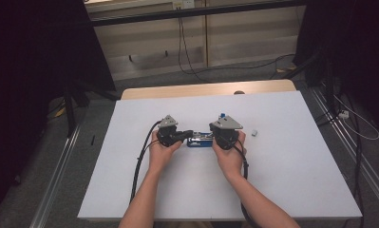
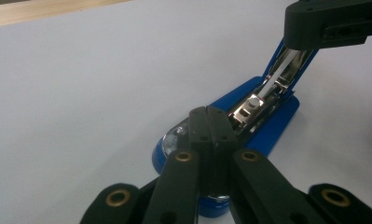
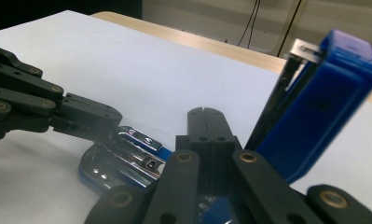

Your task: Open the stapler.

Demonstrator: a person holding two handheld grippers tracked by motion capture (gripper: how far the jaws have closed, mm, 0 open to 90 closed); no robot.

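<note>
A blue stapler [image 1: 199, 141] lies swung open on the white table [image 1: 282, 166] between my two grippers. Its blue top arm [image 3: 314, 102] stands tilted up, and the metal magazine [image 2: 267, 91] and base [image 3: 123, 158] are bare. My left gripper [image 2: 211, 112] is shut with nothing between its jaws, its tips over the low front end of the stapler [image 2: 272, 126]. My right gripper [image 3: 206, 114] is shut too, just beside the raised arm. In the high view the left gripper [image 1: 189, 134] and right gripper [image 1: 212, 135] point at each other over the stapler.
A small pale block [image 1: 255, 133] lies on the table right of the right hand. A wooden strip [image 1: 206, 89] runs along the far edge. Cables trail from both grippers toward the near edge. Metal rails [image 1: 59, 175] flank the table.
</note>
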